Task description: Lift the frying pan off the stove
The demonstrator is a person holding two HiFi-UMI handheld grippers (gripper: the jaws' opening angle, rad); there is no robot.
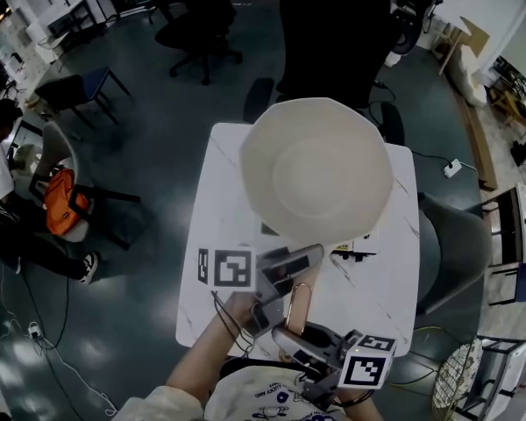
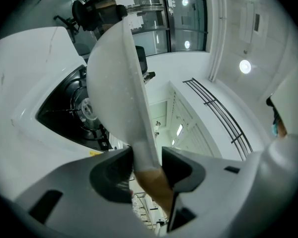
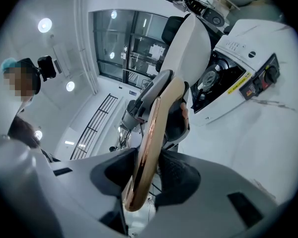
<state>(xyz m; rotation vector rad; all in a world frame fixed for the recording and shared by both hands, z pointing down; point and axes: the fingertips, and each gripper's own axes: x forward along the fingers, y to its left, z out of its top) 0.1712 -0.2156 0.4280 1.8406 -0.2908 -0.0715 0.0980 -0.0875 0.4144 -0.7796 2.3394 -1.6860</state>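
The cream frying pan (image 1: 316, 169) hangs in the air over the table (image 1: 377, 296) and hides most of the stove (image 1: 355, 253). Its copper-coloured handle (image 1: 300, 303) runs back toward me. My left gripper (image 1: 285, 270) is shut on the handle close to the pan. My right gripper (image 1: 300, 333) is shut on the handle's rear end. The left gripper view has the pan (image 2: 114, 83) edge-on, the handle (image 2: 151, 177) pinched in the left gripper (image 2: 148, 165), and the black burner (image 2: 72, 108) below. The right gripper view shows the handle (image 3: 151, 133) pressed between the right gripper's (image 3: 146, 175) pads, with the pan (image 3: 188, 43) above the stove (image 3: 238, 78).
The stove's knob panel (image 3: 260, 78) faces the near side of the table. A grey chair (image 1: 456, 253) stands to the right and a black office chair (image 1: 329, 33) behind the table. A seated person (image 1: 0, 182) and a chair with an orange bag (image 1: 63, 202) are at left.
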